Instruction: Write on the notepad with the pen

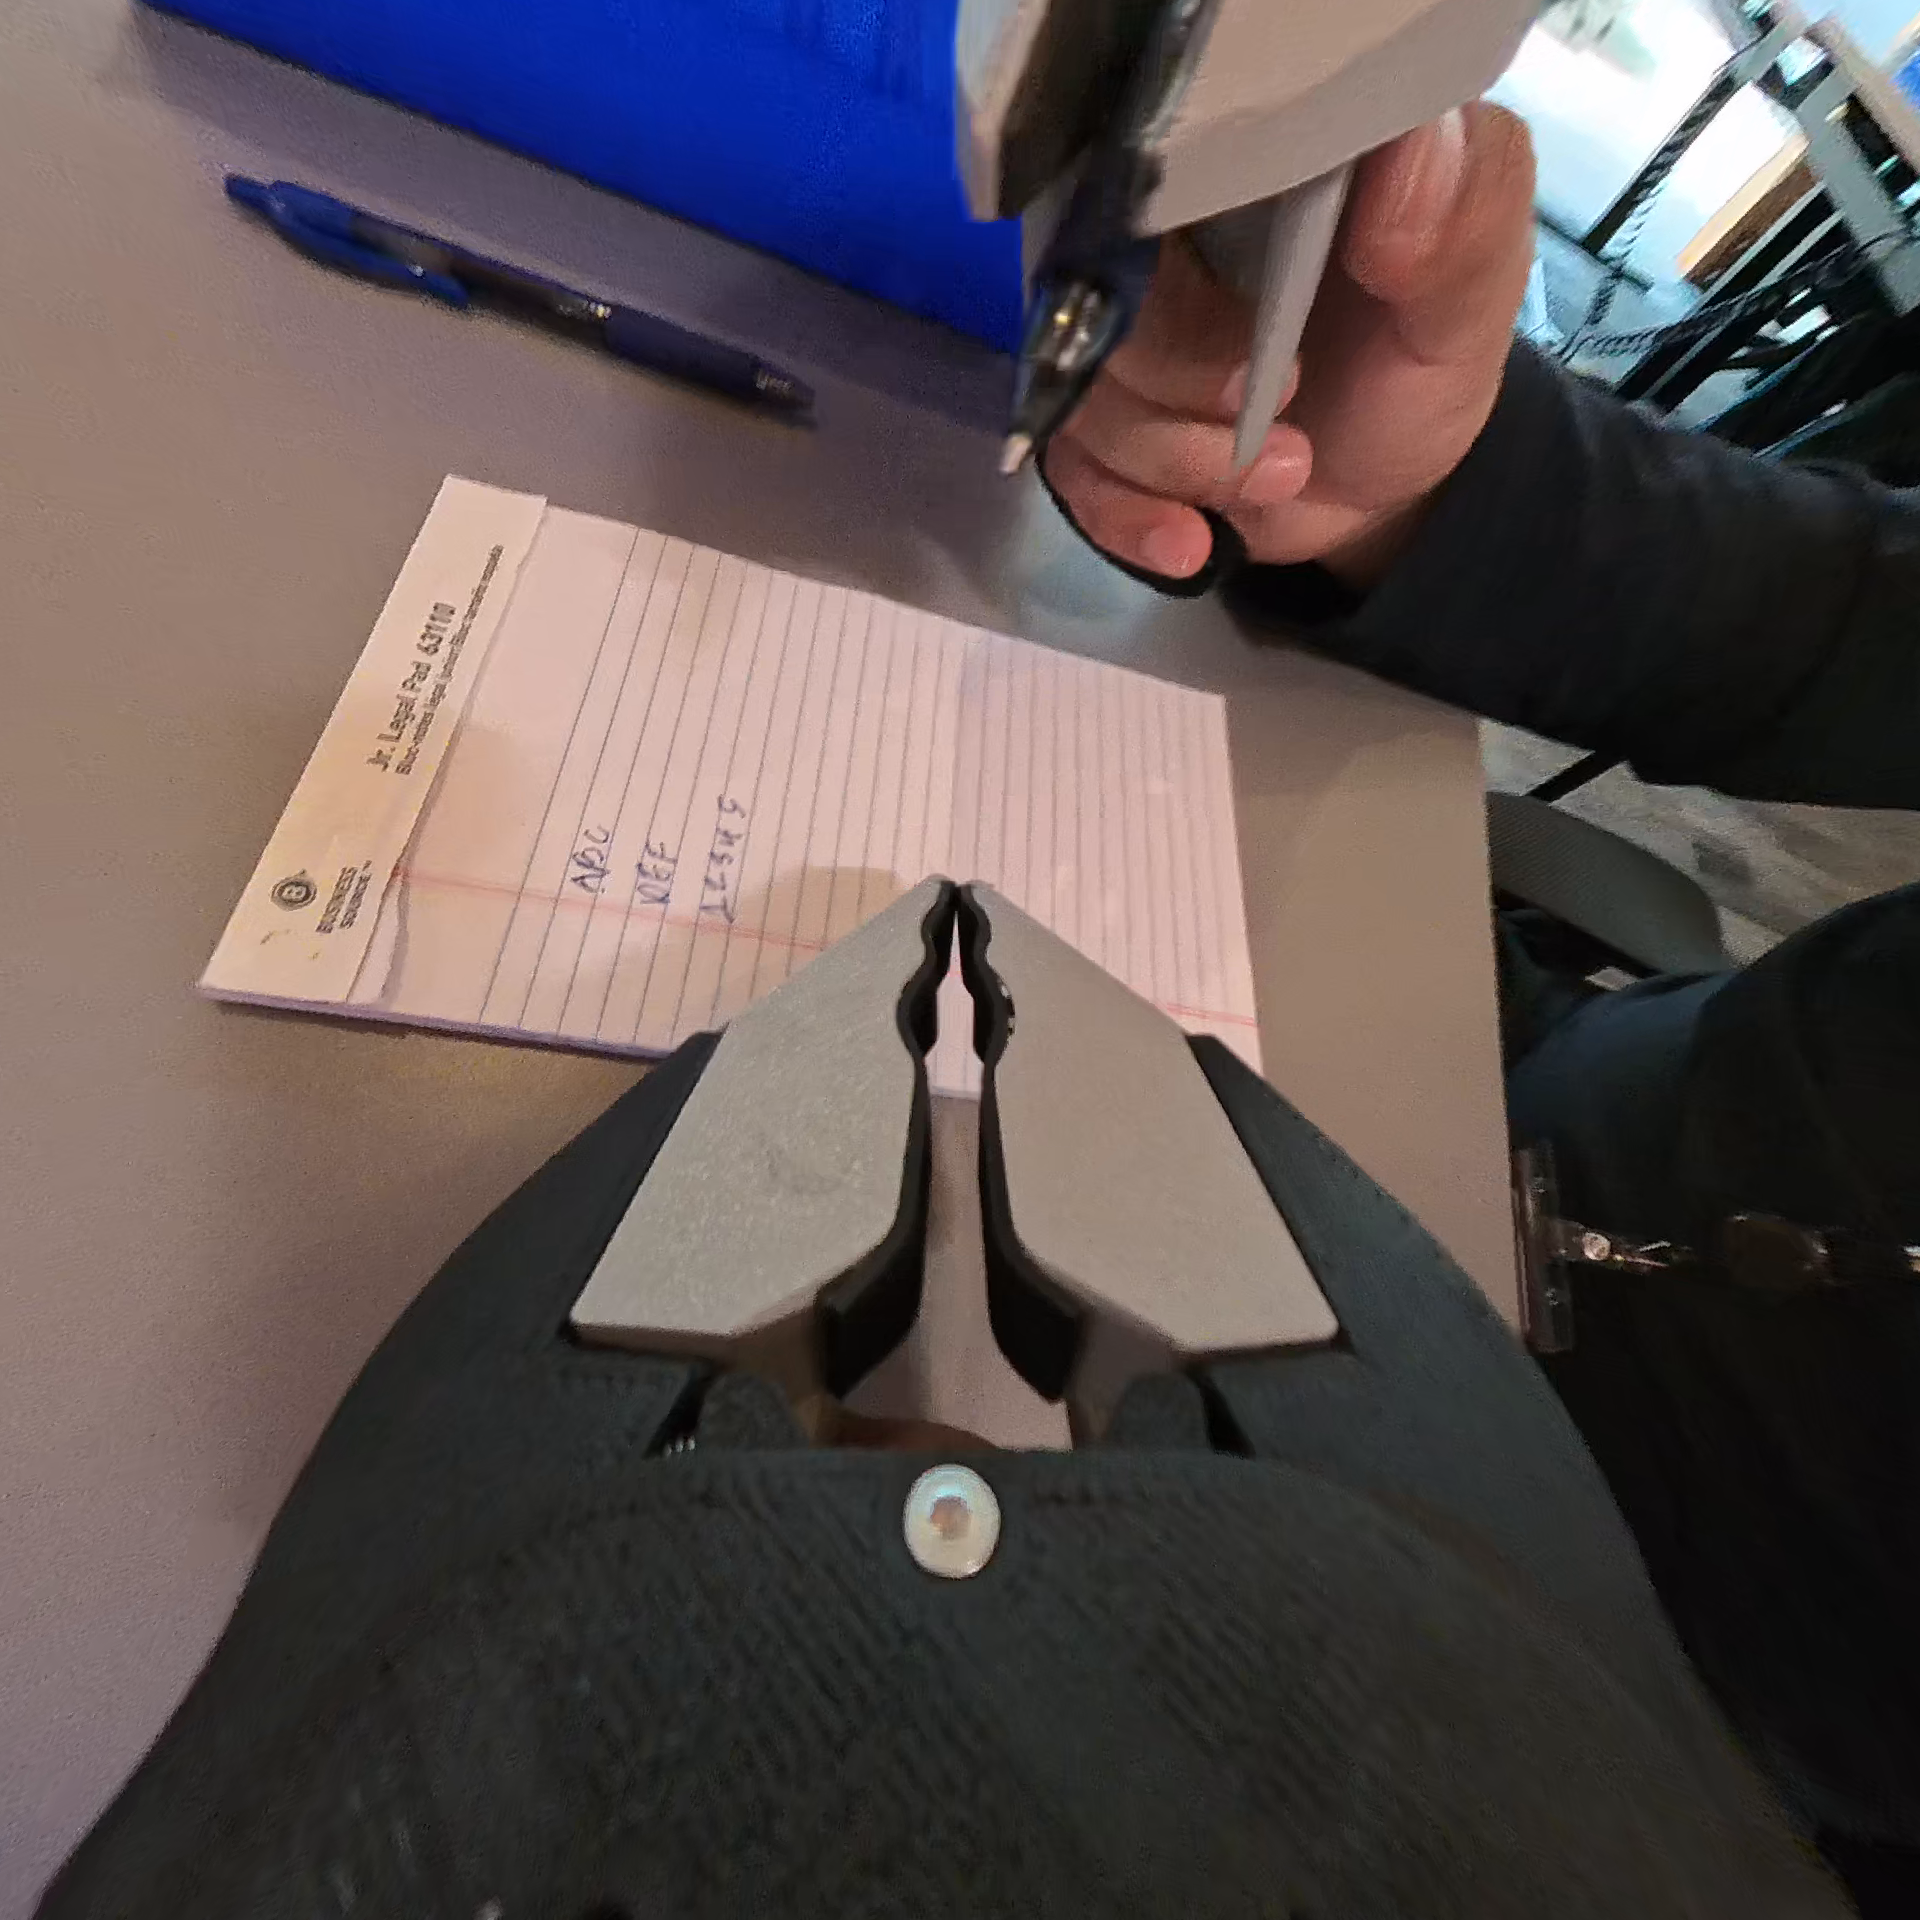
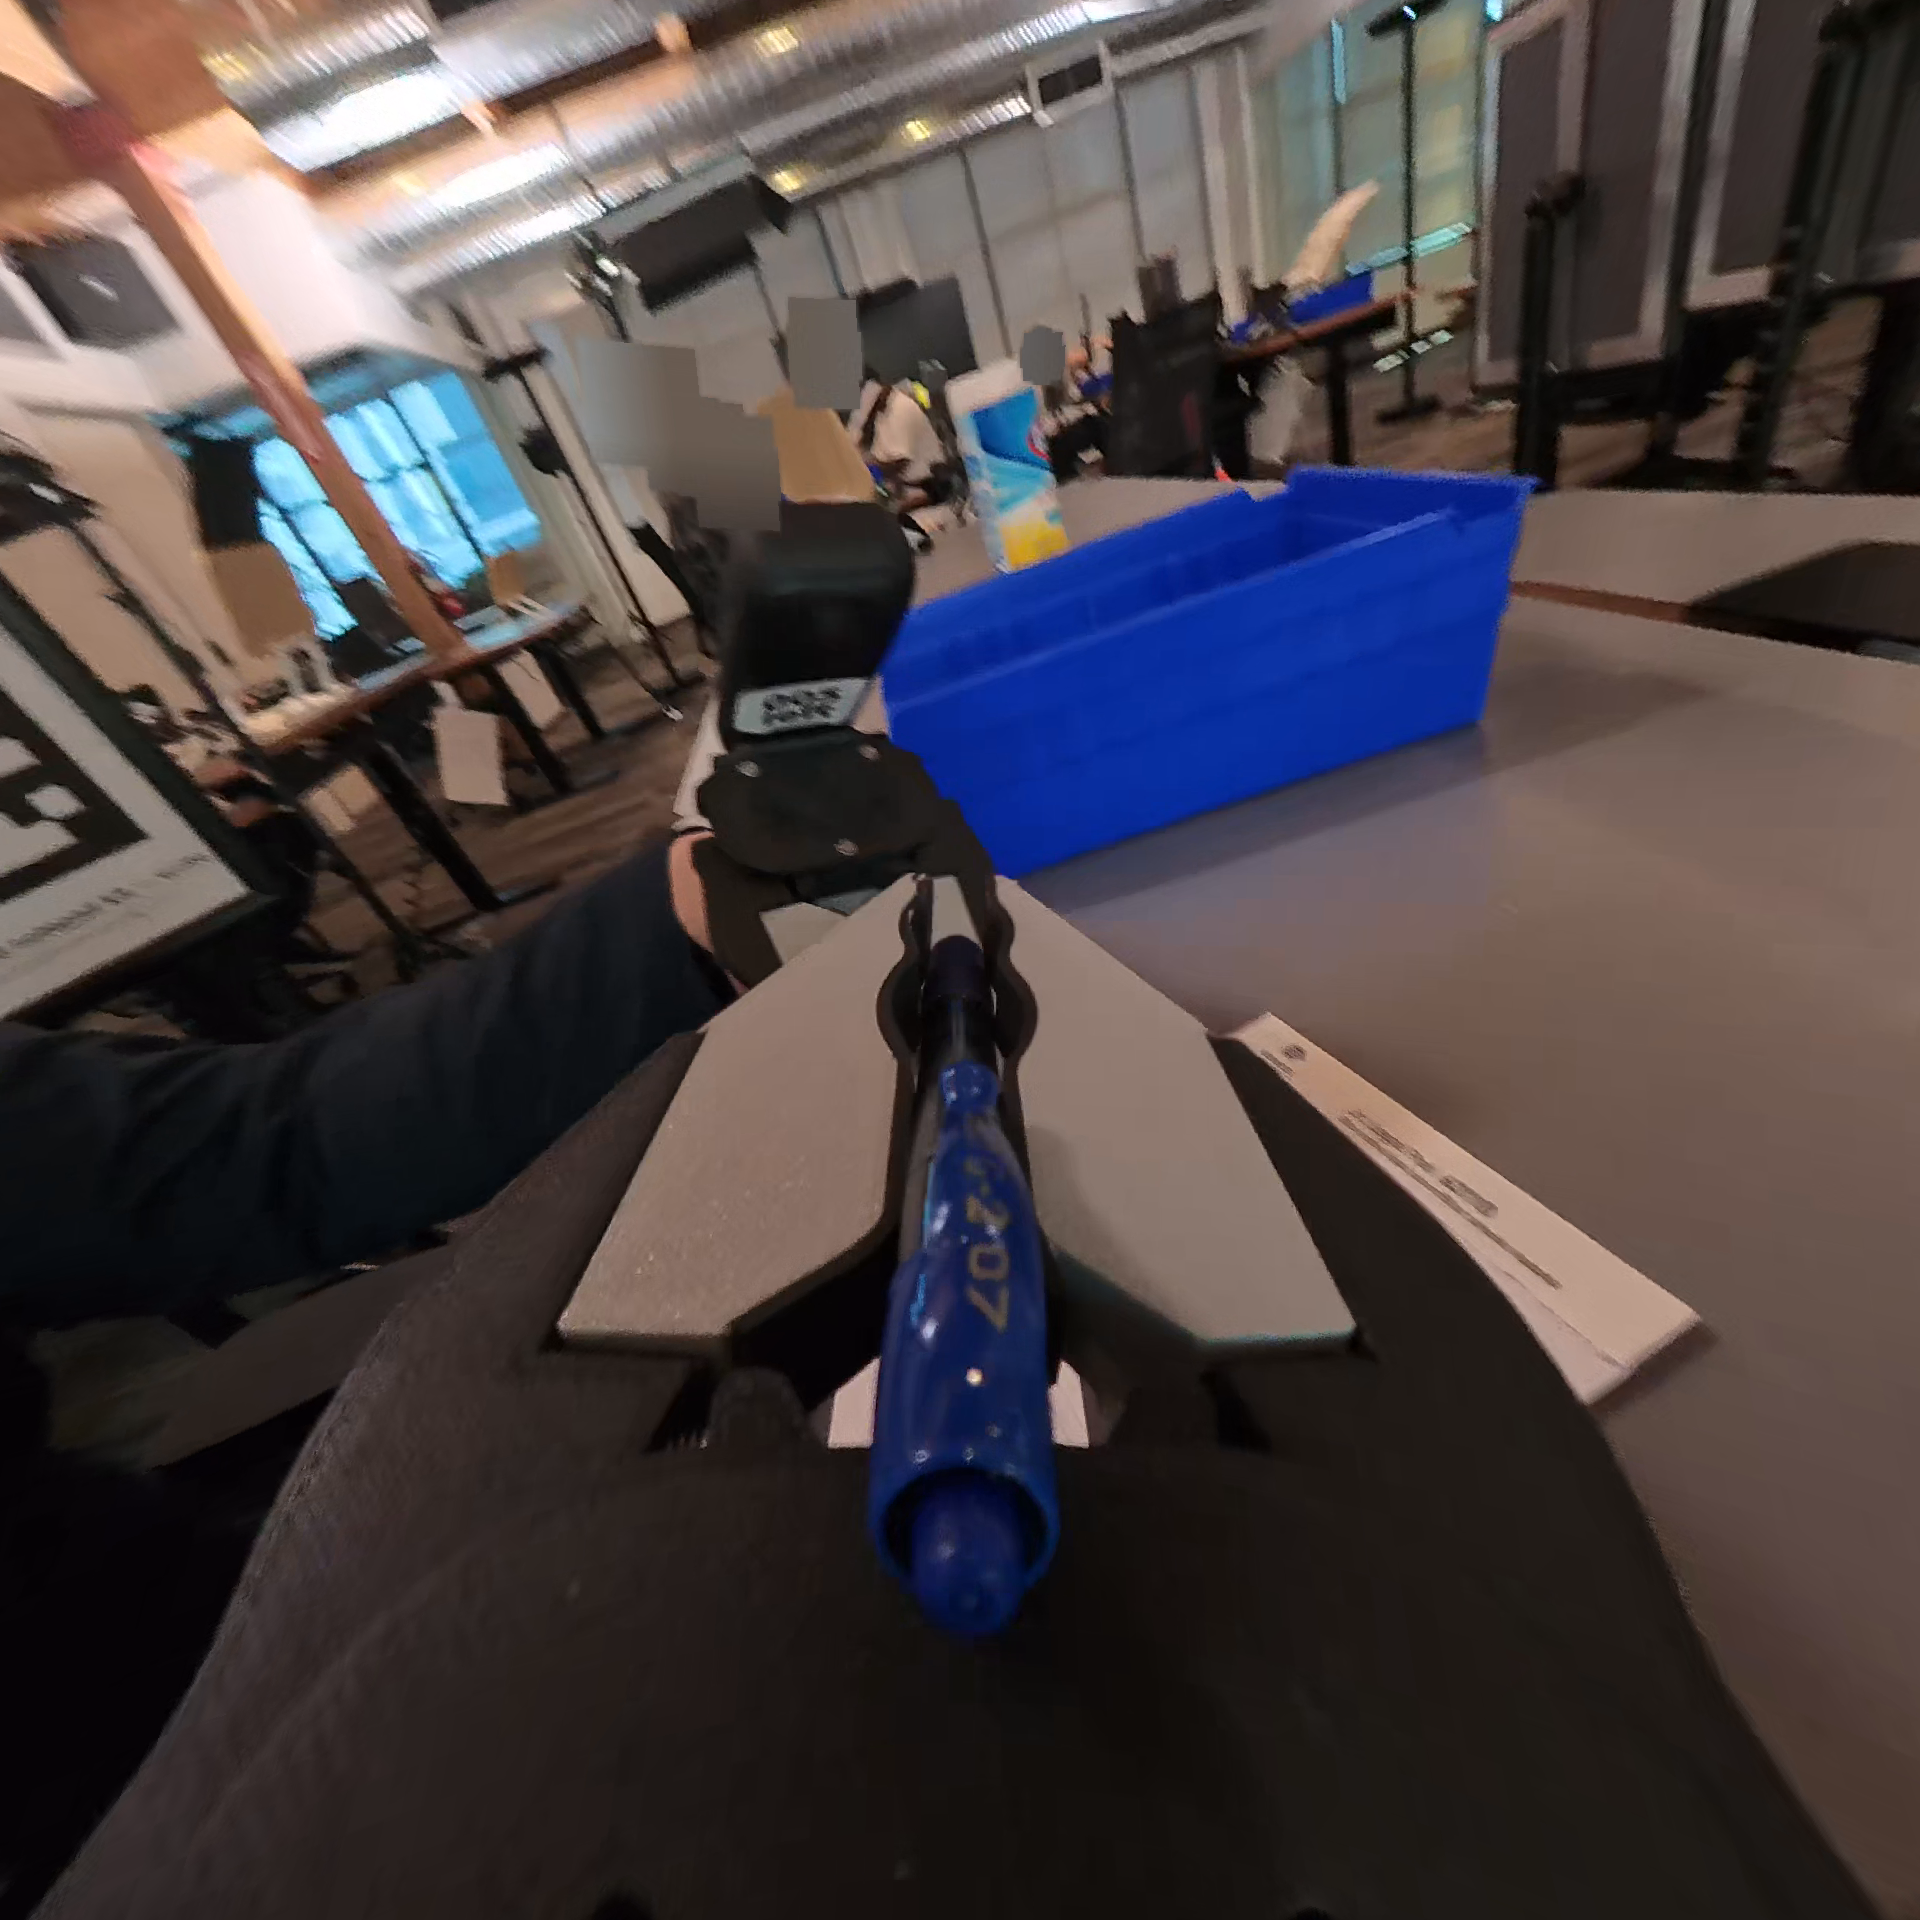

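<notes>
Blue plastic marks the pen (image 2: 961, 1226) that your right gripper (image 2: 951, 940) holds: its grey fingers are closed on the barrel near the tip end, and the push-button end points back toward the camera. In the left wrist view, the pen's metal tip (image 1: 1016, 452) hangs in the air above the grey table (image 1: 156, 623), off the far corner of the notepad (image 1: 790, 769) and not touching it. Your left gripper (image 1: 956, 899) has its fingers pressed together with nothing between them; it sits over the near edge of the notepad, though contact with the paper cannot be confirmed. The notepad lies flat on the table, its lined top sheet bearing a few handwritten marks in blue ink. A second blue pen (image 1: 499, 286) lies on the table beyond the notepad, just beside a blue bin (image 2: 1226, 665).
</notes>
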The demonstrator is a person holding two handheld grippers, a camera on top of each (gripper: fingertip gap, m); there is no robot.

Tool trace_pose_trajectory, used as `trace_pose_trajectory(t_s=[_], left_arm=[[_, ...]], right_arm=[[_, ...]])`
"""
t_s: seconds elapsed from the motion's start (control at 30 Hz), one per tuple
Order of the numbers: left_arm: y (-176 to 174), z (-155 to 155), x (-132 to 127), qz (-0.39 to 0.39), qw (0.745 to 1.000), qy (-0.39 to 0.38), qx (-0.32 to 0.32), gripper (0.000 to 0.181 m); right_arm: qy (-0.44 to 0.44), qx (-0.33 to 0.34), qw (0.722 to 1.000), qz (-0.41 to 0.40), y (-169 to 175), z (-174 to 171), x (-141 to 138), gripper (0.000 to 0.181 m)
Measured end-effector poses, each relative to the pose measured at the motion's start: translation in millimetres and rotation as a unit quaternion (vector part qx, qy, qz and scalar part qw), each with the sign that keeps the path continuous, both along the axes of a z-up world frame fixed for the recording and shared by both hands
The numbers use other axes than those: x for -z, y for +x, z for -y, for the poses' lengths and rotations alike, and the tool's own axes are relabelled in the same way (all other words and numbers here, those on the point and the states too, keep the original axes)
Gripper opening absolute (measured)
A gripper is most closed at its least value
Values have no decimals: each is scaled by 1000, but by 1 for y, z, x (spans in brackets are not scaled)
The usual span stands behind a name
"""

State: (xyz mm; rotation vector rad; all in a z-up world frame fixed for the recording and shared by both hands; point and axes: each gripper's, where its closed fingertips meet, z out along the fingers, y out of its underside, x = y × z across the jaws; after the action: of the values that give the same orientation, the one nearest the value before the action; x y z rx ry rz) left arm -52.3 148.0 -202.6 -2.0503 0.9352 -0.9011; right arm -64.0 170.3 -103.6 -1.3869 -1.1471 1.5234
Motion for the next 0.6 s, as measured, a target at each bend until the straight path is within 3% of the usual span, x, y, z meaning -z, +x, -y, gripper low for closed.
trace_pose_trajectory(t_s=[0.27, 0.33, 0.6], left_arm=[[8, 5, -43, 100, 993, 60, 19, 0], [7, 3, -44, 104, 993, 55, 12, 17], [5, -2, -42, 99, 994, 51, -2, 20]], right_arm=[[-30, -65, 997, -42, 5, 17, -14, 5], [-25, -72, 996, -36, 4, 20, -12, 5], [-12, -60, 998, -17, 1, 19, -5, 5]])
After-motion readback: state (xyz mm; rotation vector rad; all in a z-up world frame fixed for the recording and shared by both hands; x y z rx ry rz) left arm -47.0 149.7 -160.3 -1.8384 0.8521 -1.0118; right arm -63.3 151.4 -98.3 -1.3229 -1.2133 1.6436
